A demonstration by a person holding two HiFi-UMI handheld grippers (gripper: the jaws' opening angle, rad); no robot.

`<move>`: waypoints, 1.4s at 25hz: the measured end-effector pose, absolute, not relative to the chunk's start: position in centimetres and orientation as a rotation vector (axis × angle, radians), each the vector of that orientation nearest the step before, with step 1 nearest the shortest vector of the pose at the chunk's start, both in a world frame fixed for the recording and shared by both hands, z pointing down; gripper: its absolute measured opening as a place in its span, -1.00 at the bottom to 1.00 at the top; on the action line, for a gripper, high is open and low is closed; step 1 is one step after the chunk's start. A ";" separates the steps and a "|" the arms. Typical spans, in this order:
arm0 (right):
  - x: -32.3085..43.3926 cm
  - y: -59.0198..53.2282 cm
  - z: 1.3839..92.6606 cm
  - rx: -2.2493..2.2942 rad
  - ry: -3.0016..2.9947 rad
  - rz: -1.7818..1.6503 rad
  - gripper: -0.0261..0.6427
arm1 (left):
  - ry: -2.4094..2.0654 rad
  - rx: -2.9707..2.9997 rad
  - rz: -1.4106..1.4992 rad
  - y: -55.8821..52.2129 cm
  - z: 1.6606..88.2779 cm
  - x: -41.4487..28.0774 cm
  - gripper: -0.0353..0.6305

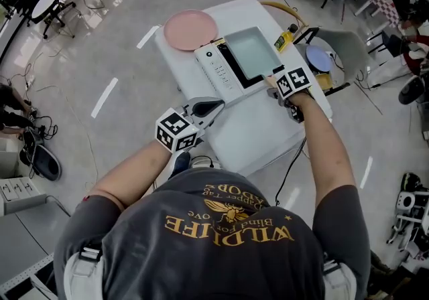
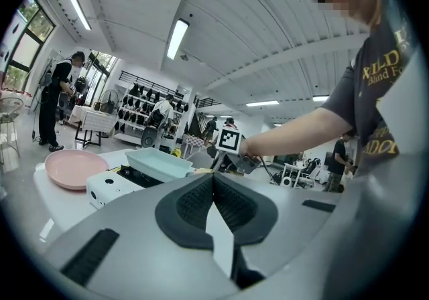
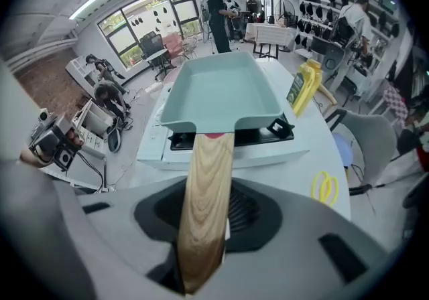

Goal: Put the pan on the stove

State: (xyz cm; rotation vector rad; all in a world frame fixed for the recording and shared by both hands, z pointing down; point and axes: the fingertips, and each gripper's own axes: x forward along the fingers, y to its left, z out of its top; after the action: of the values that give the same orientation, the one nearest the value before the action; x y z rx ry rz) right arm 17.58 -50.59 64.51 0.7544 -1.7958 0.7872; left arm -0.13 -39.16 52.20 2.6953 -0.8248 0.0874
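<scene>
**Head view.** White desk [image 1: 261, 132]. The stove [image 1: 216, 69] sits at its far end, with a pink plate [image 1: 190, 29] just beside it and a yellow bottle [image 1: 285, 37] near the far right corner. The pale teal square pan [image 1: 251, 51] lies on the stove's dark top. The right hand-held gripper [image 1: 277, 87] is at the pan's near corner, on the handle side. The left hand-held gripper [image 1: 213, 108] is low over the desk in front of the stove, touching nothing.

**Left gripper view.** Jaws are together at the tips of the left hand-held gripper [image 2: 213, 182], with nothing between them. Pan [image 2: 158, 163] and stove [image 2: 109, 187] are ahead and apart from it.

**Right gripper view.** The wooden handle [image 3: 205, 198] runs straight down between the jaws of the right hand-held gripper. A pale sliver shows along the handle's right edge, so the pads look eased off rather than clamped. The pan [image 3: 221, 91] rests level on the stove [image 3: 231, 153] and seems to carry its own weight.

**Handling, judged.**
- The pan is rigid, with thin metal walls and shallow, sloped sides. It is probably light to moderate in weight.
- Its weight sits well ahead of the handle, so it will tend to dip at the far end when lifted.
- The coated rim is likely slick and a poor place to pinch.
- The best hold is the wooden handle, close to the pan body. The flat grain gives the pads a good bite there.
</scene>
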 end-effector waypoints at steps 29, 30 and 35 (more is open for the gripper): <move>25.9 -42.1 45.8 1.329 -2.321 0.677 -0.32 | -0.732 2.828 0.046 -38.0 45.0 4.6 -0.90; 26.6 -41.2 45.1 1.368 -2.345 0.660 -0.32 | -0.728 2.835 0.045 -37.9 44.7 4.9 -0.90; 29.1 -37.1 43.2 1.513 -2.404 0.595 -0.35 | -0.718 2.855 0.036 -37.9 43.2 6.0 -0.90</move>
State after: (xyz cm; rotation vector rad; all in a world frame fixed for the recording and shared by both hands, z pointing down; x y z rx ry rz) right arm 29.11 -37.12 43.24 1.5135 -2.4036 0.5955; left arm 6.01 -37.93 43.21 2.8554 -0.7178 0.0360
